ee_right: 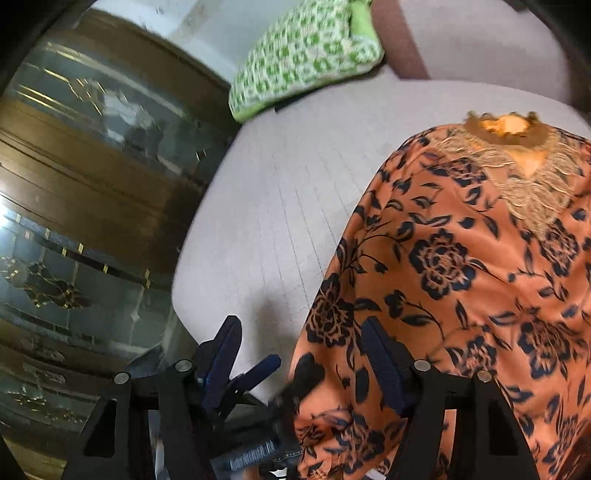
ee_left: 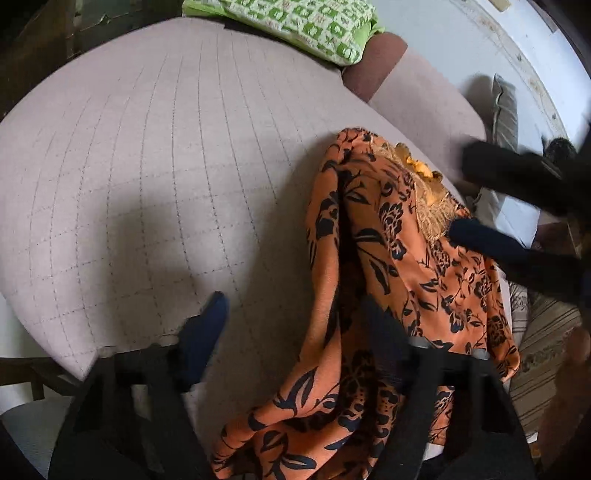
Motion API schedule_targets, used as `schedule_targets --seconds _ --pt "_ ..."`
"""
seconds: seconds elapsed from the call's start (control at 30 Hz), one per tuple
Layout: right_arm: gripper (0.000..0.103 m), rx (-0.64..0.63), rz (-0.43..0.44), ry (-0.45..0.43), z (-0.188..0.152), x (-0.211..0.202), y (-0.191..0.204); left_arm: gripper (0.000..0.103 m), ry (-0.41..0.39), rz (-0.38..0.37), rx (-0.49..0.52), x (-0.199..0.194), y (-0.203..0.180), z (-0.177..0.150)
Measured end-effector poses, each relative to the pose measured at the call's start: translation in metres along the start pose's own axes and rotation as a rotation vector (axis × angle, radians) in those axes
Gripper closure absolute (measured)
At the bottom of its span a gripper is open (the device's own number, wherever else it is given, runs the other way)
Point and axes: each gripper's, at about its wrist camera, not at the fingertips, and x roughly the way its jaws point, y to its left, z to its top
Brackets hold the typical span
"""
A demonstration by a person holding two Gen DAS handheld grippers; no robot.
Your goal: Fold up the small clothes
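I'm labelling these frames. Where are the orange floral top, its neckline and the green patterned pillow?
orange floral top [ee_right: 461, 288]: right wrist view, middle of the fabric.
neckline [ee_right: 506, 127]: right wrist view, the collar opening.
green patterned pillow [ee_left: 295, 26]: left wrist view, its printed top face.

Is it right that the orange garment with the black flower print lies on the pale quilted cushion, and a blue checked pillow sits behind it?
Not quite: the checked pillow is green and white, not blue, as the right wrist view shows. The orange garment with the black flower print does lie on the pale quilted cushion.

One orange floral garment [ee_right: 461, 280], one green pillow [ee_right: 306, 51], two grippers [ee_left: 295, 317] [ee_right: 306, 343]
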Motion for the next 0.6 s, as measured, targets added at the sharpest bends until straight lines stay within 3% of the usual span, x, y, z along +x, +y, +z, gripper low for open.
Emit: schedule_targets --seconds 0.07,0.1,0.2,0.33,0.4,0.53,0.6 --pt "0.043 0.017 -0.015 0.073 0.013 0.029 -0.001 0.085 0.033 -0.039 -0.006 0.007 0.0 0.001" --pt "0.048 0.026 -0.022 0.102 0.017 0.041 -0.002 0.091 0.03 -0.062 -0.001 0.005 0.001 -0.001" --pt "0.058 0.034 -0.051 0.181 0.025 0.079 -0.003 0.098 -0.054 -0.099 0.011 -0.013 0.0 0.002" --pt "0.095 0.012 -0.06 0.224 0.031 0.098 0.004 0.102 -0.17 -0.159 -0.039 -0.042 0.011 0.007" --pt "0.101 0.005 0.002 0.198 0.039 0.086 0.012 0.103 -0.215 -0.183 -0.069 -0.055 0.02 0.012" --pt "0.102 -0.022 0.086 0.108 0.057 0.042 0.032 0.103 -0.283 -0.274 -0.119 -0.075 0.032 0.016" --pt "0.102 -0.039 0.104 0.058 0.063 0.015 0.042 0.103 -0.253 -0.299 -0.091 -0.077 0.027 0.02"
